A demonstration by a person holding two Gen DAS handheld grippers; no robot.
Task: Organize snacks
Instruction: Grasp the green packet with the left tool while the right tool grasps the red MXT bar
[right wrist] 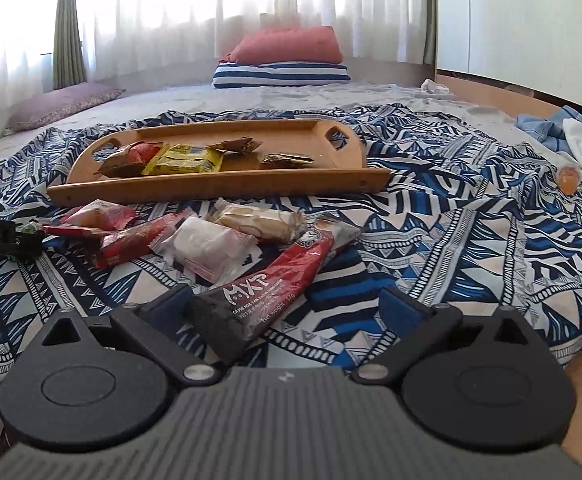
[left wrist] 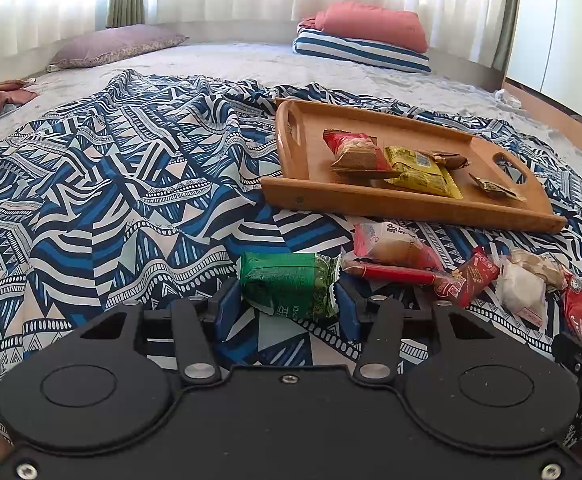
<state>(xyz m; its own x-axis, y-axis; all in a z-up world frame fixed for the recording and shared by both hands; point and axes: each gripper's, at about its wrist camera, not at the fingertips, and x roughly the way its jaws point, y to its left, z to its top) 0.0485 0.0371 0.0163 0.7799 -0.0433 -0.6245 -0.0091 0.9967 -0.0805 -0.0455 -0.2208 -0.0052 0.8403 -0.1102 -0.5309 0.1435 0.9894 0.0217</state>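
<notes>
Left gripper jaws clamped on green packet for tray transfer; right gripper jaws apart around red sachet.

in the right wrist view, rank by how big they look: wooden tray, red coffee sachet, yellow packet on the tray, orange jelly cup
1. wooden tray
2. red coffee sachet, enlarged by nearness to the camera
3. yellow packet
4. orange jelly cup

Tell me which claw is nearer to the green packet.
Left. The left claw has the green packet between its fingers. The right claw is off to the right, over a red-and-black sachet, beyond the other snacks.
</notes>
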